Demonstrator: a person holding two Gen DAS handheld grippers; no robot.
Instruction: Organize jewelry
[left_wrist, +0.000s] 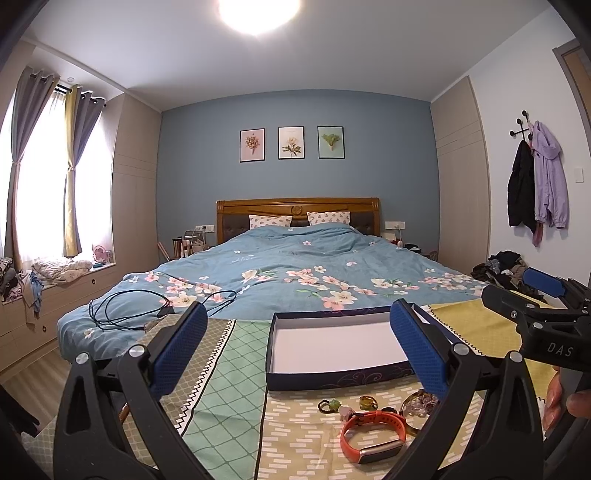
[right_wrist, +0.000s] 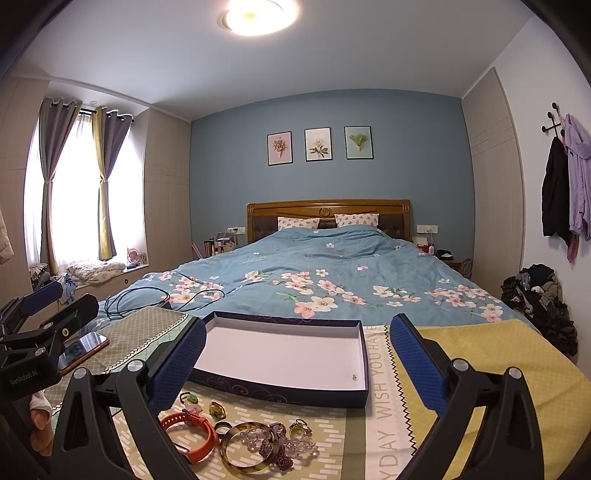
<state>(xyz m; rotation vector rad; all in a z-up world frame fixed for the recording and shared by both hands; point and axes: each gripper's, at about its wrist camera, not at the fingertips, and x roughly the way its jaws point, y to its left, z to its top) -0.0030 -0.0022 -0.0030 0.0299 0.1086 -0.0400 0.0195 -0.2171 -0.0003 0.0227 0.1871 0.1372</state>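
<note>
Jewelry lot, as I see it through both wrist cameras, lying on a patchwork cloth (right_wrist: 317, 435) at the foot of the bed (right_wrist: 332, 273).

Item: orange wristband (left_wrist: 373, 434) with a metallic display face, curled into a loop and lying on its side; its long axis runs left to right in the left view.
Item: amber bangle (right_wrist: 246, 448), flat on the cloth, touching a heap of clear and dark purple beads (right_wrist: 280, 445).
Item: small green and yellow rings (right_wrist: 217, 409) between the wristband and the box; their shapes are too small for me to make out.
Item: shallow navy box (right_wrist: 364, 369), white inside, open top, just behind the jewelry, long side across the view. A tiny speck sits in its near right corner; I cannot identify it.

My left gripper (left_wrist: 295, 350) and right gripper (right_wrist: 295, 356) both hover spread wide, holding nothing. The right finger of the left one cuts off part of the bead heap.

A phone (right_wrist: 83, 350) lies left of the box.
</note>
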